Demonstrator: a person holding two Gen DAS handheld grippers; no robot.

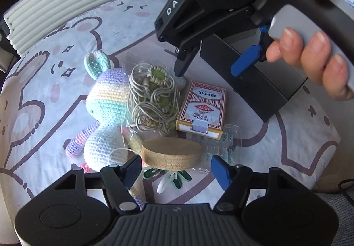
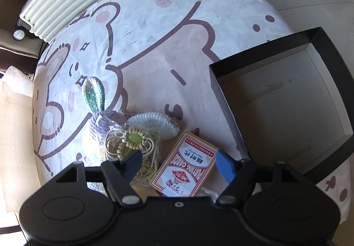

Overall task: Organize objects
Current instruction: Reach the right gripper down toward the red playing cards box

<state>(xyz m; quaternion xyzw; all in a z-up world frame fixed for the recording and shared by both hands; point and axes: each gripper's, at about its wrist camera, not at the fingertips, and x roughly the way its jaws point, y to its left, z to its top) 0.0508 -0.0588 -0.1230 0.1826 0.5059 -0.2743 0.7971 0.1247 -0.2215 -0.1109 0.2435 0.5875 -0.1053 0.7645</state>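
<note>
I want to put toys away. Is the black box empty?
Empty, as far as shows. The right wrist view looks into the open black box: bare pale floor, nothing inside. The near corner hides behind the right gripper.

left claw (image 1: 176,167) angled steeply down, jaws apart; right claw (image 2: 179,163) likewise, hand (image 1: 318,47) gripping handle.

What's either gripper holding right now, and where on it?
Nothing. Left gripper is open above the cork coasters; right gripper is open over the playing cards.
</note>
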